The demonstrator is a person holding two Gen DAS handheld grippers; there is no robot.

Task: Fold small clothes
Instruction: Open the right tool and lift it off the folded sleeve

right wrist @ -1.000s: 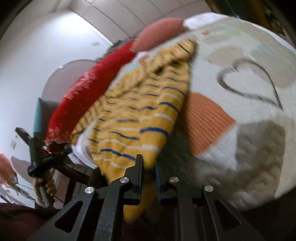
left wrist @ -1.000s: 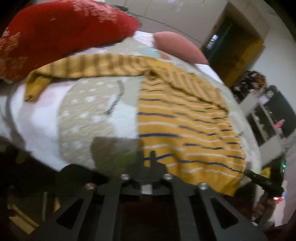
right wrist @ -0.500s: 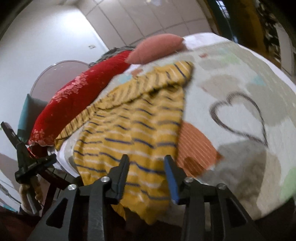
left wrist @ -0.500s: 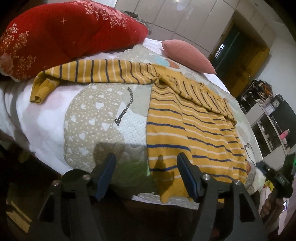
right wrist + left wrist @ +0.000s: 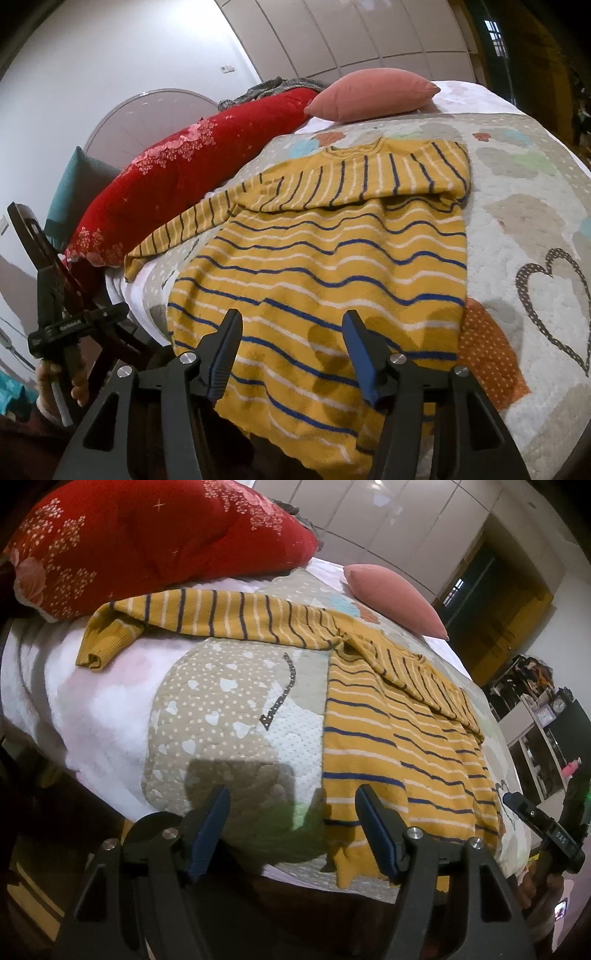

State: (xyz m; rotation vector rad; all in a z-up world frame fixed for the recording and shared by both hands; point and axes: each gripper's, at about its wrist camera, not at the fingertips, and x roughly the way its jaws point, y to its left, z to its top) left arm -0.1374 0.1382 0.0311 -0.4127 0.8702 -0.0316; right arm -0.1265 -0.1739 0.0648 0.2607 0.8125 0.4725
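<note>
A small mustard sweater (image 5: 399, 746) with blue and white stripes lies flat on a patterned quilt (image 5: 221, 720). One sleeve (image 5: 207, 609) stretches left toward the red pillow; the other sleeve (image 5: 406, 173) is folded across the chest. My left gripper (image 5: 291, 794) stands open over the quilt's near edge, its right finger at the hem's left corner. My right gripper (image 5: 291, 317) hovers above the sweater's (image 5: 332, 266) hem with its jaws opening and nothing pinched between them. Each view shows the other gripper at its edge, held in a hand.
A large red flowered pillow (image 5: 147, 535) lies along the bed's left side, with a pink cushion (image 5: 373, 92) at the far end and a teal cushion (image 5: 74, 184) behind. Heart patches cover the quilt (image 5: 517, 206). Shelves (image 5: 535, 720) stand at the right; the bed edge is just below my fingers.
Both grippers were shut on the sweater's hem and have let go and opened. The hem now lies on the quilt. The right gripper has drawn back and risen.
</note>
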